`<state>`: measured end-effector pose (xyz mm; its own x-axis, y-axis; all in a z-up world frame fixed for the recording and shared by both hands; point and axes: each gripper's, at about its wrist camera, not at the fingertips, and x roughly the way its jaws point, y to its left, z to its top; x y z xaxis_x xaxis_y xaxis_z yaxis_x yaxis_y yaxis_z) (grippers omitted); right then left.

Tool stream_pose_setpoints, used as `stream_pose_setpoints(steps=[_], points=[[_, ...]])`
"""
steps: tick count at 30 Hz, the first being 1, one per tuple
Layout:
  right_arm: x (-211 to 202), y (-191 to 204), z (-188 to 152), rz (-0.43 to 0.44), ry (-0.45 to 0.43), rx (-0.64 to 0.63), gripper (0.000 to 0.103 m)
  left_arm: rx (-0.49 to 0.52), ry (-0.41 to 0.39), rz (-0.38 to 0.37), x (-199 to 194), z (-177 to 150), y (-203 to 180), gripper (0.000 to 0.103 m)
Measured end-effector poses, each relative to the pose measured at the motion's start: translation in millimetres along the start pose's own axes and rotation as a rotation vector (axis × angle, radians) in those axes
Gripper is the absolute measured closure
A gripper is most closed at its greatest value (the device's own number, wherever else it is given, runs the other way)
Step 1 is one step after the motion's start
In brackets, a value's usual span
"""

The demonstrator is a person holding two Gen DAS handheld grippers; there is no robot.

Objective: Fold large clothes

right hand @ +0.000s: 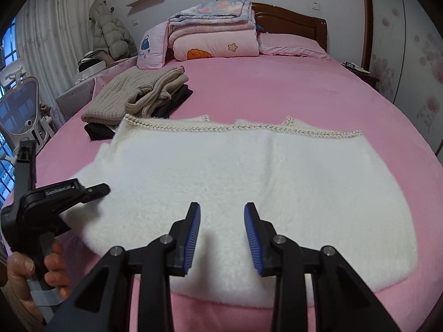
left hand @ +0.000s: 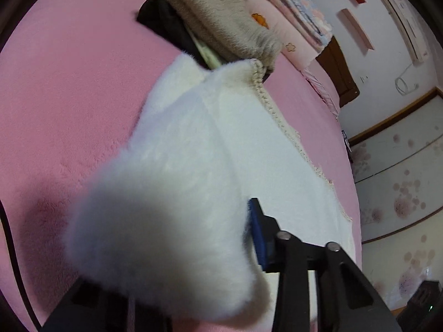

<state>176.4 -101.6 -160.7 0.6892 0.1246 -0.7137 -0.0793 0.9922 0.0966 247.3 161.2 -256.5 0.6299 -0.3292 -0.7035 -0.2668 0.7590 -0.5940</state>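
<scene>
On the pink bed [right hand: 277, 83] the white fluffy garment [right hand: 221, 171] lies spread flat, mid-fold I judge: the left gripper [left hand: 221, 235] pinches its lifted left edge, needing carrying across, the right gripper [right hand: 221, 235] hovering wide, holding nothing.
</scene>
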Motion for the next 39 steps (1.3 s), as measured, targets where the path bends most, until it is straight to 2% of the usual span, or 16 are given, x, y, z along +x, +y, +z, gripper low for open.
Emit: stream_pose_setpoints(steps=[5,9,12,17,24,26,30,33,36,39], points=[[26.8,-9.6,11.6,-0.024,0.040,0.003,0.090,0.164,-0.075,0.086,-22.3,-1.1,-36.7,0.079],[49.9,-13.7,18.4,0.033,0.081,0.030,0.095,0.274,-0.152,0.119,-40.1,-5.3,-69.2,0.081],[72.4,-9.3,15.4,0.057,0.148,0.002,0.095,0.321,-0.189,0.113,-51.7,-5.7,-89.4,0.082],[80.4,-13.6,10.9,0.098,0.180,0.012,0.095,0.408,-0.238,0.113,-62.3,-15.2,-124.7,0.083],[64.4,-45.6,12.5,0.254,0.207,0.141,0.097,0.557,-0.284,0.071,-67.4,-34.8,-189.0,0.083],[49.2,-57.4,11.4,0.260,0.184,0.167,0.098,0.593,-0.279,0.050,-63.4,-41.5,-208.7,0.083],[4.0,-94.4,2.1,0.206,0.106,0.219,0.097,0.654,-0.248,0.002,-49.2,-60.2,-252.9,0.084],[-24.5,-130.5,-11.7,0.096,0.072,0.247,0.097,0.699,-0.225,-0.030,-33.5,-80.6,-280.5,0.084],[-41.9,-165.1,-30.6,-0.012,0.077,0.270,0.097,0.742,-0.187,-0.066,-8.8,-107.7,-308.0,0.084],[-52.9,-198.8,-53.1,-0.082,0.097,0.319,0.097,0.770,-0.082,-0.086,22.1,-139.2,-329.6,0.084]])
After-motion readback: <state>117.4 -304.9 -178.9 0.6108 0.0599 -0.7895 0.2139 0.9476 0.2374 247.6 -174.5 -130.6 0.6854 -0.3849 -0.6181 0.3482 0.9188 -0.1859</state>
